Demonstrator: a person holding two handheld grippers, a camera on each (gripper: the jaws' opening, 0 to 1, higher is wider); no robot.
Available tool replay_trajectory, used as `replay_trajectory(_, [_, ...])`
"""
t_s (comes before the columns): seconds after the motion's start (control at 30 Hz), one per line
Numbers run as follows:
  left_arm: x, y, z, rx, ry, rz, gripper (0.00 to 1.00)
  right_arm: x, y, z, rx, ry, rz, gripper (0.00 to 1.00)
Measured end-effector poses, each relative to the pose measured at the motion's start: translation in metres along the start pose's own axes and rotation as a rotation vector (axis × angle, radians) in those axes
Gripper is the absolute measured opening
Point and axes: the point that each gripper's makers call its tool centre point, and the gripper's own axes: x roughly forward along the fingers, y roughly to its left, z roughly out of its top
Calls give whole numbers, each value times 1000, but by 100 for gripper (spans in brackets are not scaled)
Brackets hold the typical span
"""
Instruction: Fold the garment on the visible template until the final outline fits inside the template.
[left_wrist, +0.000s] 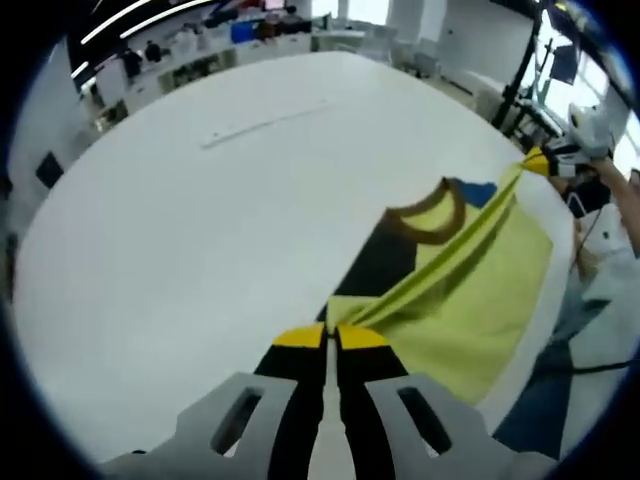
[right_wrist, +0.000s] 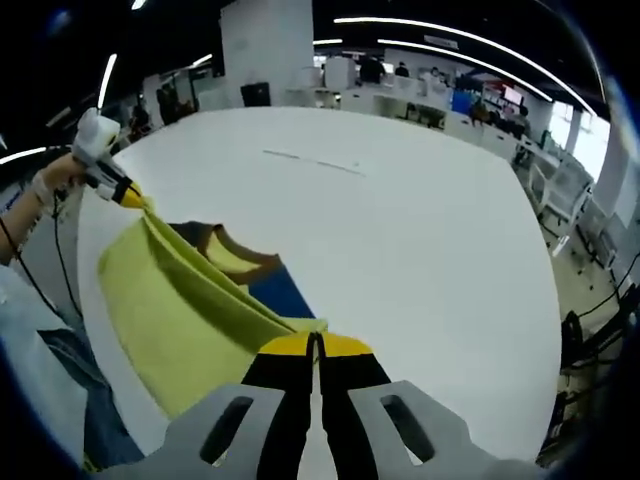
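Both grippers, left gripper and right gripper, clamp the yellow garment taut above the table; folding barely begun.

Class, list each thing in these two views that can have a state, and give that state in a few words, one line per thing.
Left tool: shut on garment.
Right tool: shut on garment.
Garment: yellow-green, lifted and stretched taut between the two tools, lower part draped at the table edge.
Template: dark panel with a blue part, flat on the table, partly covered by the garment.
Table: white.
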Motion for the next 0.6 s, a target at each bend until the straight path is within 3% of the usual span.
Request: replay_trajectory(0.6, [22, 8, -8, -50, 13, -8, 0, 27, -8, -15, 29, 27, -13, 2])
